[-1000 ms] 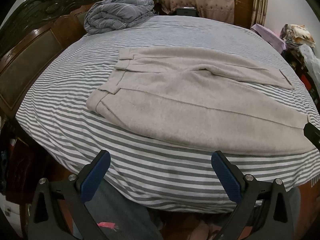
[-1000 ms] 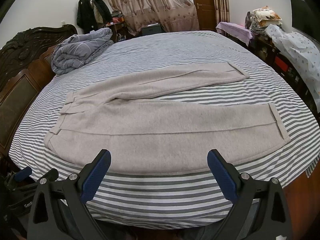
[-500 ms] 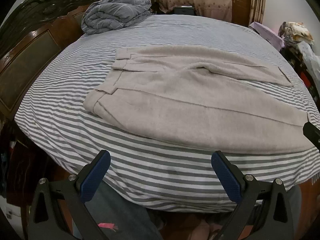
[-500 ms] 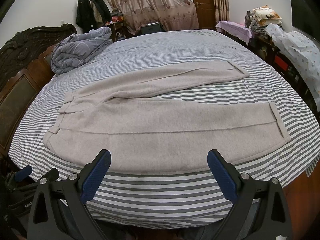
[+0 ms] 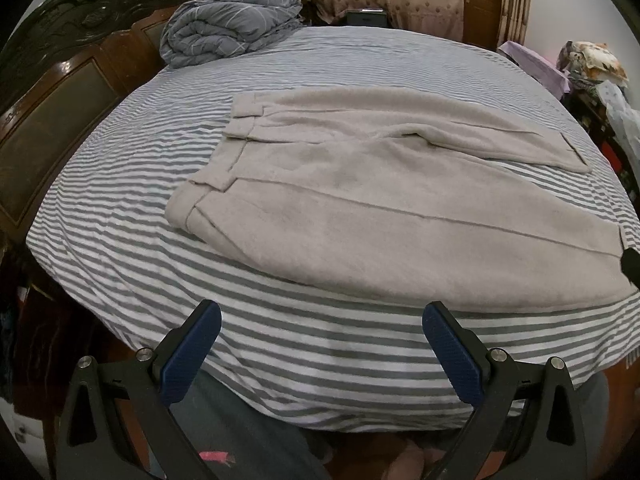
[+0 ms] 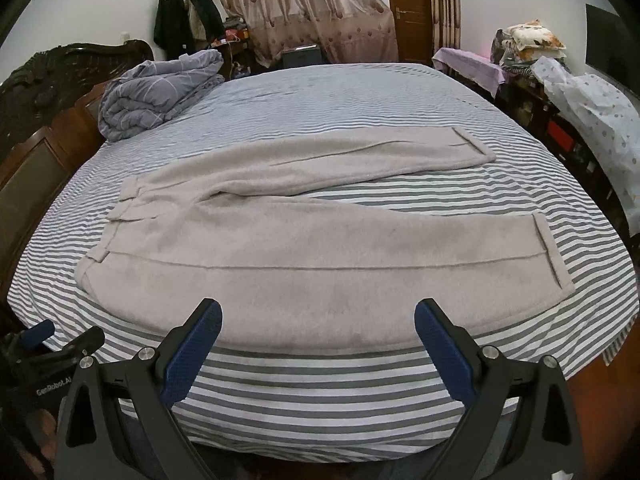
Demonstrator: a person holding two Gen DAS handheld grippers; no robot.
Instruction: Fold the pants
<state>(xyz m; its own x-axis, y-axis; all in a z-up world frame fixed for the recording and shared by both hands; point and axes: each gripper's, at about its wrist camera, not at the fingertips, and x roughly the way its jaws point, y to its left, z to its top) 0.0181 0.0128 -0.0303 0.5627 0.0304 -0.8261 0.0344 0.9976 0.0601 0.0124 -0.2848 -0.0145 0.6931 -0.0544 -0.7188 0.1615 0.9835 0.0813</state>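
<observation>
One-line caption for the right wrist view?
Open right gripper above beige pants spread flat on striped bed.

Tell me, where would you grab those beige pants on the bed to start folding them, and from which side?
Probably the pants at the near leg's cuffed hem with the right gripper and the waistband corner with the left gripper, coming in low from the near bed edge. Both jaws are open, and the garment lies flat with legs spread, so the near leg could fold over the far one.

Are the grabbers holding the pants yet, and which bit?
No, nothing is held. The left gripper and the right gripper are both open above the striped bed, short of the pants, which lie flat and untouched.
</observation>
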